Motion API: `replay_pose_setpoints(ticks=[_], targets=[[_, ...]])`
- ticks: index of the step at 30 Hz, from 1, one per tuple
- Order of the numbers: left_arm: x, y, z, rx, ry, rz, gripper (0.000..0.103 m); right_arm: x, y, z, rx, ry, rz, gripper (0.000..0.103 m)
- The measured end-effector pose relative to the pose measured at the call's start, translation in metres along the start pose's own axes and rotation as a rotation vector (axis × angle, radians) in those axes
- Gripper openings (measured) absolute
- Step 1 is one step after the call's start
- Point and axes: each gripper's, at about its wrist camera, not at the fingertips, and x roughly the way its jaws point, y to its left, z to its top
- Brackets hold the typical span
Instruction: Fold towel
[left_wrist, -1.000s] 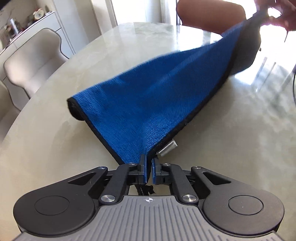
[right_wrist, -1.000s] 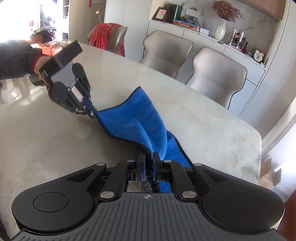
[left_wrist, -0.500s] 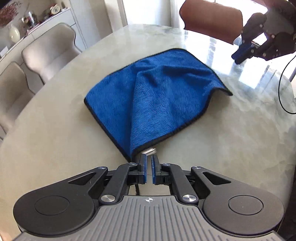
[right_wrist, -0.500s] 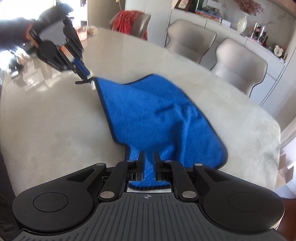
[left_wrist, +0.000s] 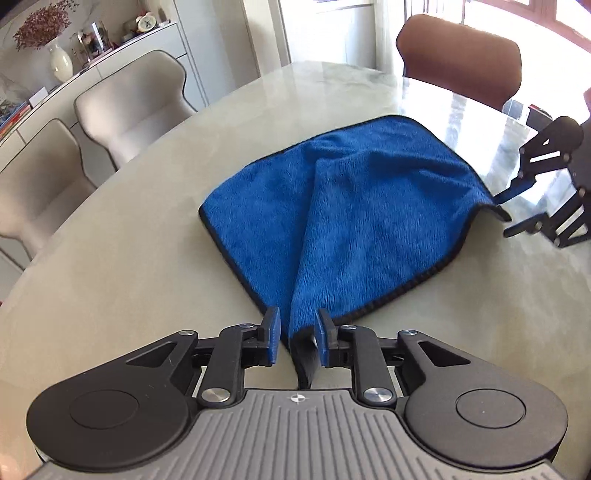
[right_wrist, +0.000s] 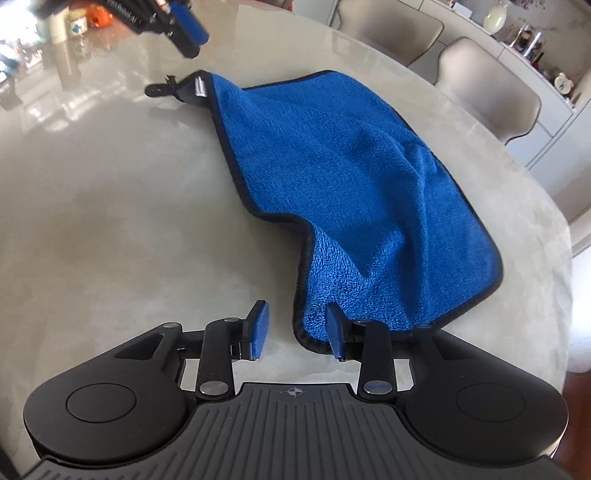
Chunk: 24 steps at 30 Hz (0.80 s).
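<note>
Lying spread but rumpled on the table (left_wrist: 110, 280), the blue towel (left_wrist: 351, 206) stretches away from both tools, one near corner at each. The left gripper (left_wrist: 296, 341) and right gripper (right_wrist: 297, 332) have just been opening; each stands apart with a corner loosely between its pads, unclamped. No containers are in play; either hand is equally near its corner.

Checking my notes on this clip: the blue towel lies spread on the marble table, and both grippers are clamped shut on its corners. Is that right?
Not quite. The blue towel does lie spread on the marble table, but neither gripper is clamped. The left gripper and the right gripper have just been opening; each wrist view shows a corner between the jaws with the pads apart, no longer pressing it.
</note>
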Motion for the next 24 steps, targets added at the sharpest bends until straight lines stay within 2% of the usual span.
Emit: replay_pose_setpoints(ticks=[3,5,6,11,14,19,24], targets=[[0.021,-0.005,0.005,0.009,0.025,-0.021,0.023,0.015,0.003,0.001,0.024,0.015,-0.081,0.034],[0.027,-0.007,0.006,0.010,0.036,-0.038,0.023,0.017,0.001,0.001,0.061,0.002,-0.100,0.020],[0.032,-0.008,0.007,0.008,0.044,-0.051,0.024,0.017,-0.004,0.001,0.089,0.003,-0.088,0.007],[0.045,-0.021,0.012,0.040,0.080,-0.105,0.028,0.002,-0.023,-0.012,0.120,0.006,-0.046,0.006],[0.046,-0.030,0.013,0.060,0.087,-0.137,0.035,-0.016,-0.035,-0.022,0.106,0.020,-0.050,0.006],[0.045,-0.046,0.017,0.108,0.107,-0.191,0.037,-0.044,-0.056,-0.033,0.096,0.028,-0.026,0.006],[0.050,-0.050,0.024,0.138,0.127,-0.232,0.038,-0.042,-0.056,-0.038,0.021,0.075,0.004,0.008]])
